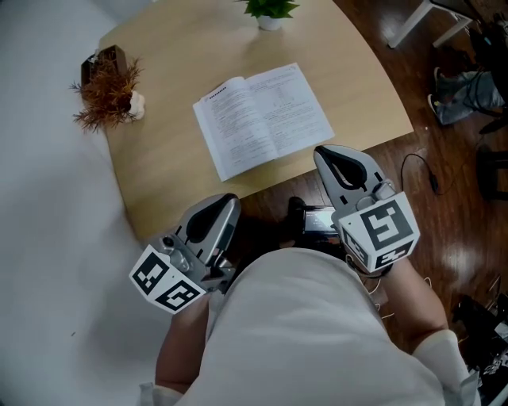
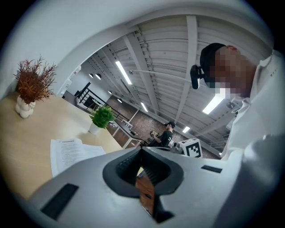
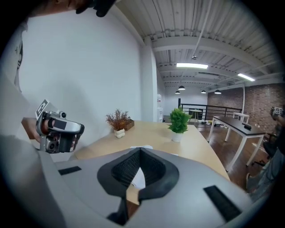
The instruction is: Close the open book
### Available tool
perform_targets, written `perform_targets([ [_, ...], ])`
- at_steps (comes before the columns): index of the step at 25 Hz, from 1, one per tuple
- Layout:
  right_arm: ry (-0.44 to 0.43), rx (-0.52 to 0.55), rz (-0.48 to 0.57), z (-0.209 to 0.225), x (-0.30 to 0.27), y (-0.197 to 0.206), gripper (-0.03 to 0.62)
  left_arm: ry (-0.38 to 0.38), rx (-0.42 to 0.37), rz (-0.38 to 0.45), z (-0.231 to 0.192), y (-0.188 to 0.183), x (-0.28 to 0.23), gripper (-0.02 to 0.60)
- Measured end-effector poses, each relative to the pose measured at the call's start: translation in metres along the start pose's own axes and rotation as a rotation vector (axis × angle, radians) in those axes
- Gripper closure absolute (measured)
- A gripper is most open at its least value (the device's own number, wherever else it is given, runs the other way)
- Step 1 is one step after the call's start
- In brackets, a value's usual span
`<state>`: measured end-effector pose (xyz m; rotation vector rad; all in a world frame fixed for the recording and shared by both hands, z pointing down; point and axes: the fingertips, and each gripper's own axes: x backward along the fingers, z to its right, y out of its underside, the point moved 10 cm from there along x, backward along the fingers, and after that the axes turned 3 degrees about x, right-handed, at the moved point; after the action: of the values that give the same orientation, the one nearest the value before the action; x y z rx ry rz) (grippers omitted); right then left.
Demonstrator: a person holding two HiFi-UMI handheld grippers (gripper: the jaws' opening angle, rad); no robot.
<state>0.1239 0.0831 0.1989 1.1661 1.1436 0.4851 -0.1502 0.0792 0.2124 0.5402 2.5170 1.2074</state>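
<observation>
The book (image 1: 262, 119) lies on the table (image 1: 167, 174), twig plant (image 1: 107, 91) to its left, potted plant (image 1: 270, 12) behind.

White wall (image 3: 89, 67), dark wood floor (image 1: 460, 222) — strip lights (image 3: 191, 65) under a beamed ceiling (image 2: 156, 53), brick wall (image 3: 262, 100) beyond.

White book (image 1: 262, 119) pages with black print; pale tan wood table (image 1: 163, 162); green plant (image 1: 271, 7) in white pot (image 1: 270, 24); rust-brown dried sprigs (image 1: 107, 91)

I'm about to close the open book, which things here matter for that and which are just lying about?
For the job:
book, open on the table
left gripper, jaws shut, empty
right gripper, jaws shut, empty

Just lying about:
green plant
dried plant
</observation>
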Motion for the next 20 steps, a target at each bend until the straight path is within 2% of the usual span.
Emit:
perform_targets([
  [9,-0.013,0.031,0.059,-0.006,0.014,-0.032,0.591,0.006,-0.023,0.015,0.012,-0.013,0.009,0.583],
  [20,-0.016,0.045,0.070,-0.006,0.022,-0.040,0.591,0.015,-0.031,0.008,0.017,-0.011,0.011,0.583],
])
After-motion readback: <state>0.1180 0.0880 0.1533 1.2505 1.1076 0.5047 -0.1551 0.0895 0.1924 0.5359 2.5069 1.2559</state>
